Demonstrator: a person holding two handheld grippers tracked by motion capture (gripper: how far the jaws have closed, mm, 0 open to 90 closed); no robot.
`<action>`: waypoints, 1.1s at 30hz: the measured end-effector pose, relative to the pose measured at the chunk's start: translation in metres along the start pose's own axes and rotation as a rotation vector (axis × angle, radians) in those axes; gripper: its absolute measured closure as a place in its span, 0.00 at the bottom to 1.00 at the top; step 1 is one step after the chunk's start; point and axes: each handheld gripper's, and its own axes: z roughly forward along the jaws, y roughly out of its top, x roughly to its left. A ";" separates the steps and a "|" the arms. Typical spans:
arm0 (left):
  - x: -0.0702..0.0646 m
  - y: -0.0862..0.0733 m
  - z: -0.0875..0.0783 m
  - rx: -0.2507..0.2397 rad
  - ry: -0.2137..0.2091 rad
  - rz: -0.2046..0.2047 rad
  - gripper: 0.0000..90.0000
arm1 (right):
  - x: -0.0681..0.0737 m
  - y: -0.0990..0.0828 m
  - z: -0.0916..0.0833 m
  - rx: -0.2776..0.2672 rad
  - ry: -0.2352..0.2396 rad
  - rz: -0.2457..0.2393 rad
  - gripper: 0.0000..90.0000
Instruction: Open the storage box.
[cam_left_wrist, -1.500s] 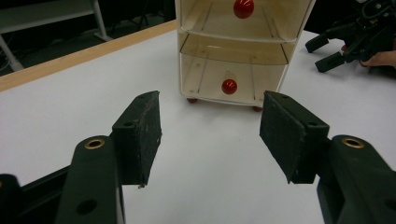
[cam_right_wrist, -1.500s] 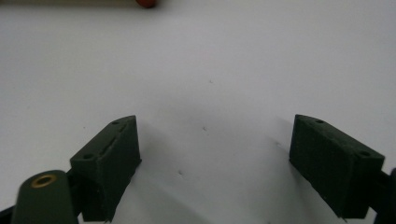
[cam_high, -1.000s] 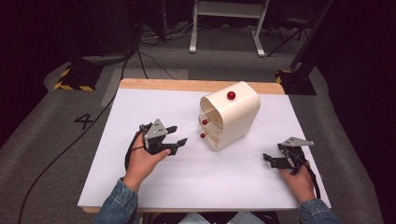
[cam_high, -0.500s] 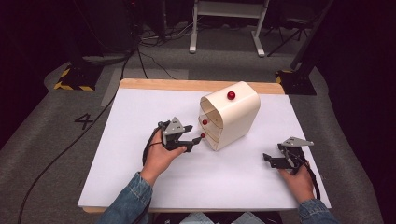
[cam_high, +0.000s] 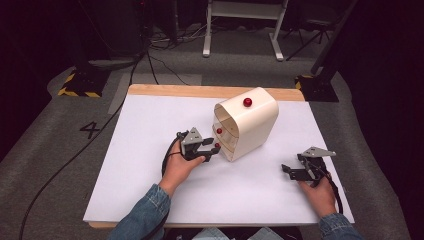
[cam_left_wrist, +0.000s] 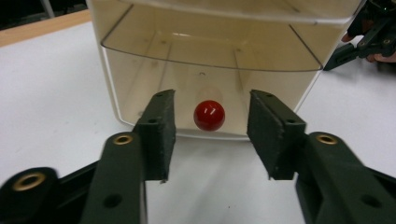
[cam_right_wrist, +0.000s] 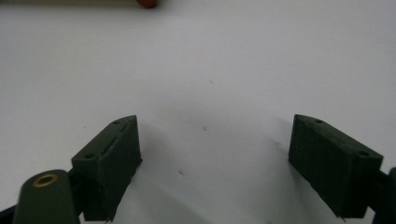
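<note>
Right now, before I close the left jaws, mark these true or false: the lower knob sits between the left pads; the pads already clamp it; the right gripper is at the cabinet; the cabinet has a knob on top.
1. The lower red knob sits between the left gripper pads: true.
2. The pads clamp it: false; the jaws have just been closing, but gaps remain on both sides.
3. The right gripper is at the drawer cabinet: false; it rests apart on the white table, open.
4. A top red knob is there: true.

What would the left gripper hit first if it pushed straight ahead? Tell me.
Probably the red knob on the lowest drawer of the cream drawer unit. The left gripper has just been closing its jaws; the knob sits centred between them, untouched. The depth left is hard to judge.
</note>
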 end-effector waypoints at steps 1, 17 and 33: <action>0.000 0.000 0.001 0.007 -0.005 0.000 0.65 | 0.000 0.000 0.000 0.000 0.000 0.000 0.19; -0.001 0.000 0.004 0.039 0.019 0.008 0.82 | 0.000 0.000 0.000 0.000 0.001 0.001 0.19; 0.001 -0.007 -0.023 0.061 0.002 -0.017 0.82 | 0.001 0.000 0.000 -0.002 -0.004 -0.007 0.19</action>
